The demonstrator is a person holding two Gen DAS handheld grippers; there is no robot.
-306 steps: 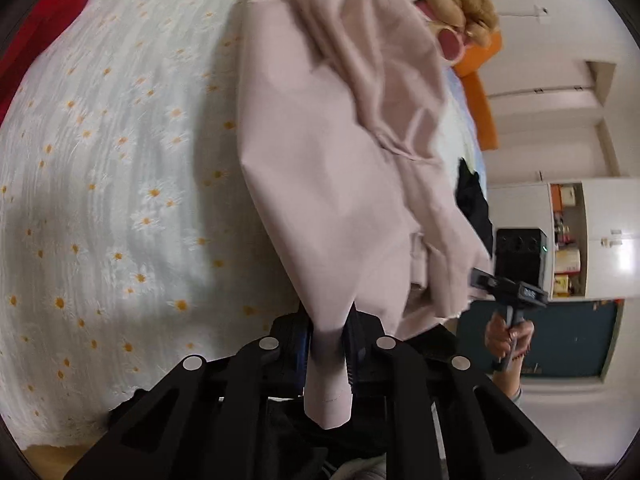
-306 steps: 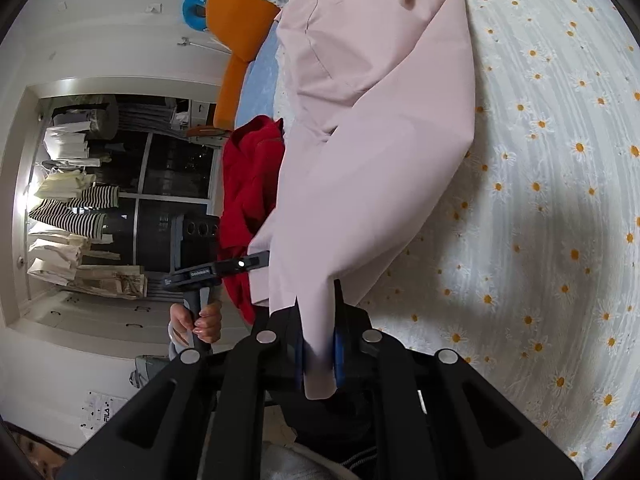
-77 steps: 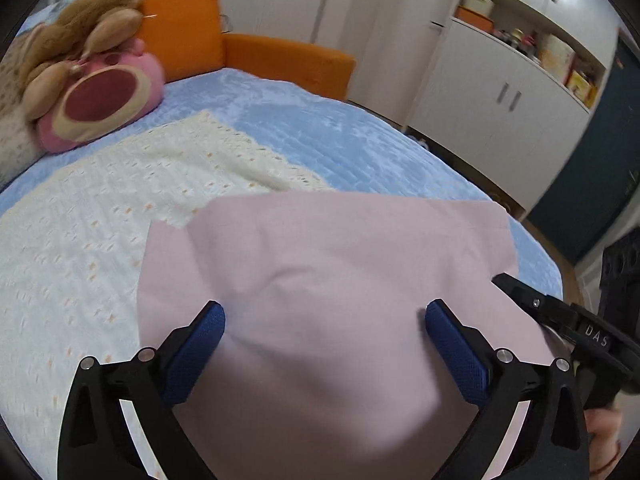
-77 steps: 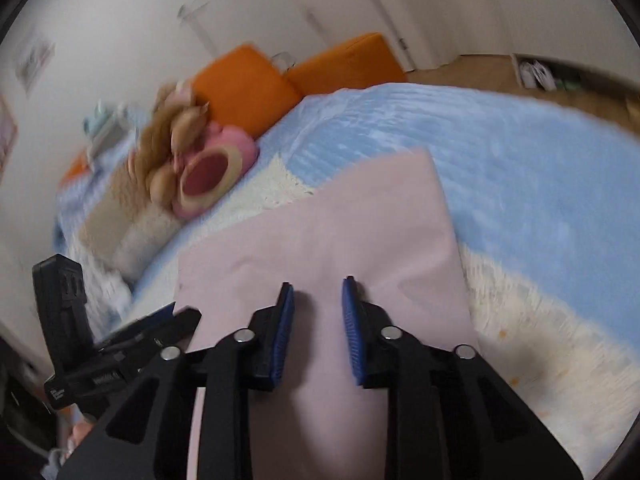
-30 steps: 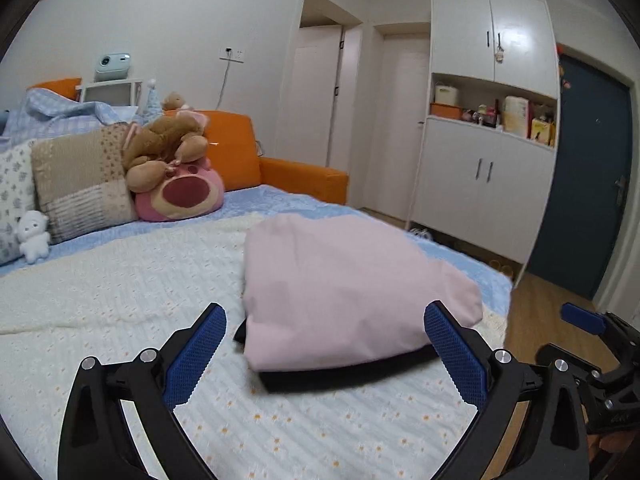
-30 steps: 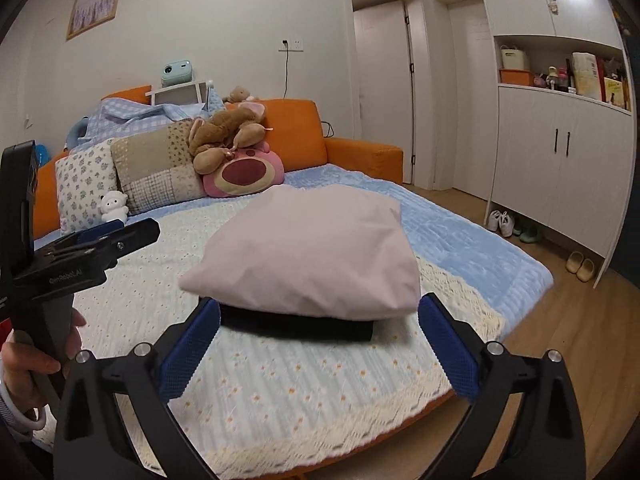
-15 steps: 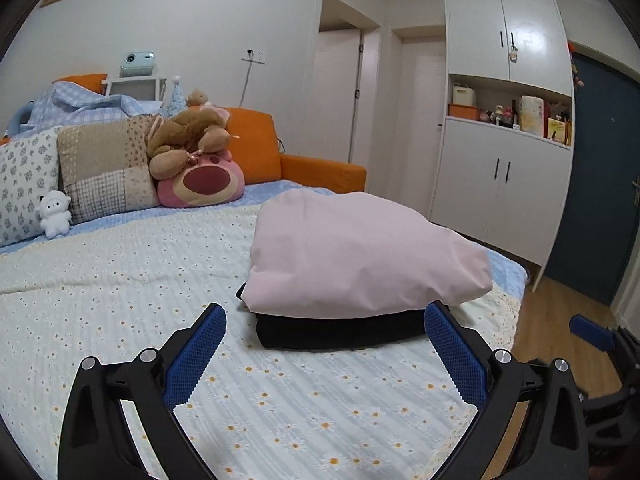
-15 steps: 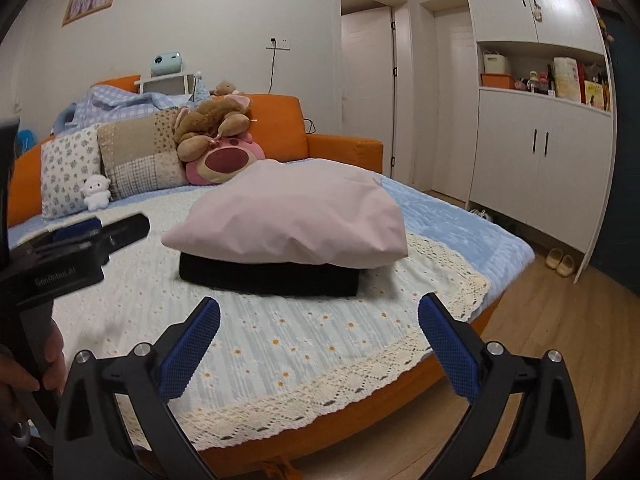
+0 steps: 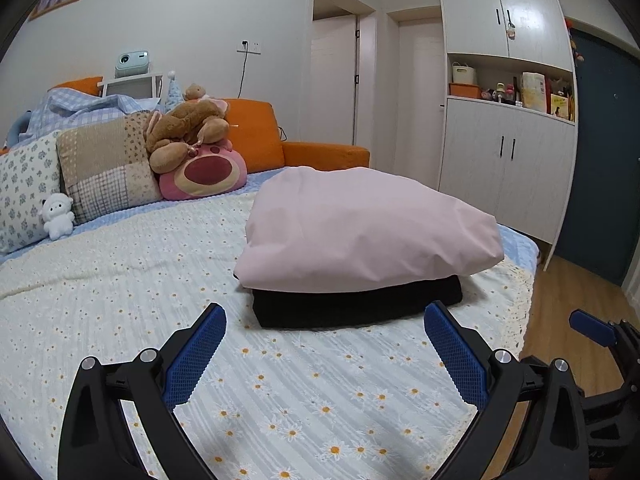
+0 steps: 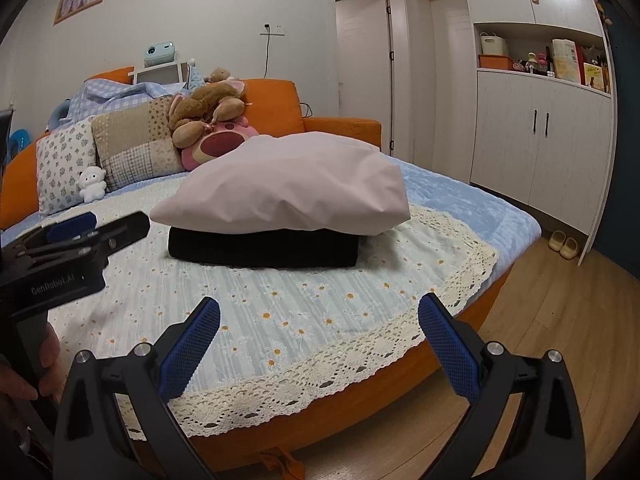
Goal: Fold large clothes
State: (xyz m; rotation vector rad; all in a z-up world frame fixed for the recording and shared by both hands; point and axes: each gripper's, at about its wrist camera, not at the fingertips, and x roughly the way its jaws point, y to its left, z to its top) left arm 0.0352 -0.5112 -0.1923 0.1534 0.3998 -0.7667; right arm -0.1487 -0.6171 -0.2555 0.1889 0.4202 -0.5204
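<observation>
A folded pink garment (image 9: 360,228) lies on top of a folded black garment (image 9: 356,306) on the daisy-print bedspread (image 9: 120,292). The same stack shows in the right wrist view, pink (image 10: 288,188) over black (image 10: 260,248). My left gripper (image 9: 325,350) is open and empty, held back from the stack above the bed. My right gripper (image 10: 319,344) is open and empty, further back near the bed's lace edge (image 10: 320,376). The left gripper also shows at the left of the right wrist view (image 10: 72,240).
Pillows (image 9: 100,168) and plush toys (image 9: 192,140) sit at the orange headboard (image 9: 256,136). White cupboards (image 9: 508,176) and a dark door (image 9: 600,168) stand to the right. Wooden floor (image 10: 540,352) lies beside the bed, with slippers (image 10: 562,245) by the cupboard.
Both grippers let go of the pink garment, which now lies folded on the black one. Both have drawn back from the stack and stand wide open.
</observation>
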